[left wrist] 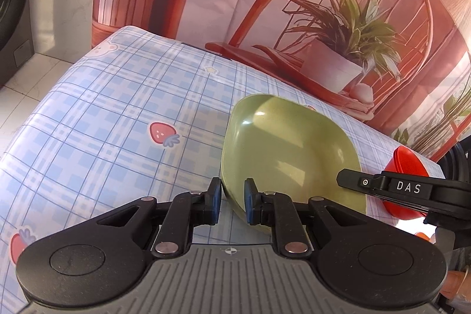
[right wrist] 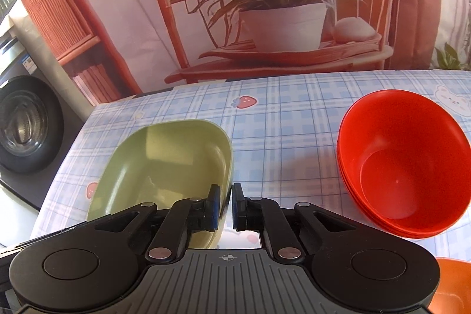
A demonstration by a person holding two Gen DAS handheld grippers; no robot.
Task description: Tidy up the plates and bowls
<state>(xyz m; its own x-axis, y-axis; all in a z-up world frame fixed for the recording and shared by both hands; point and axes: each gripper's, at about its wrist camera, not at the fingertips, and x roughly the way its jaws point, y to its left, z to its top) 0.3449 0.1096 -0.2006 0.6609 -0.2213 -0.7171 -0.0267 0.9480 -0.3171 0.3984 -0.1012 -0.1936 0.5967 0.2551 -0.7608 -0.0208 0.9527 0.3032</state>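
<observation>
Both hand-held grippers [left wrist: 232,203] [right wrist: 225,206] straddling green plate [left wrist: 290,149] rim

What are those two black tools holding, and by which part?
Both straddle the rim of the green dish: the left tool on one near edge, the right tool on another. Whether either is actually pinching the rim cannot be told.
</observation>
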